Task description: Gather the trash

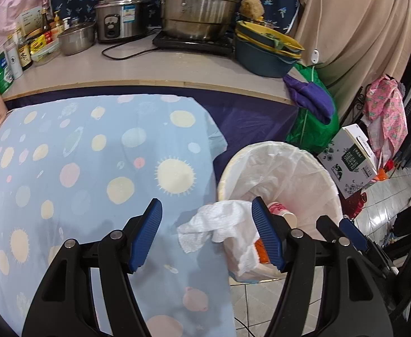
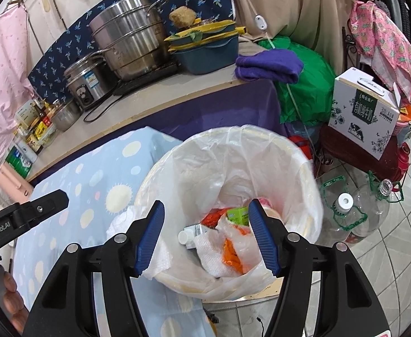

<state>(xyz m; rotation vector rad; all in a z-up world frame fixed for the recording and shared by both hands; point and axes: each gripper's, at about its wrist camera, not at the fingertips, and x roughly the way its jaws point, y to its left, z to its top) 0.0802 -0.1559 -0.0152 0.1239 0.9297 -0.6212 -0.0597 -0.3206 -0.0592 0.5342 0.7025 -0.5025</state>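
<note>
Left tool [image 1: 206,236] released, a crumpled tissue [image 1: 213,224] lying loose between its fingers; right tool [image 2: 206,237] released above the lined bin [image 2: 303,174].

Counted items, both views:

- Trash bin [image 2: 303,174], lined with white bag: one, beside the table's right edge.
- Crumpled paper towels: two, one [image 1: 216,224] draped over the bin rim, one [image 2: 211,252] inside.
- Small white bottle [image 2: 187,236] in bin: one.
- Green carton [image 2: 237,214] in bin: one.
- Steel stacked steamer pot [image 1: 202,8] at the counter's back edge: one.
- Rice cooker [image 1: 121,14]: one.
- Small lidded pot [image 1: 76,38]: one.
- Clear plastic jugs [image 2: 354,216] on floor: two.
- Printed cardboard box [image 2: 360,112]: one.
- Grippers: two, left [image 1: 206,236] and right [image 2: 205,236], both gaping.
</note>
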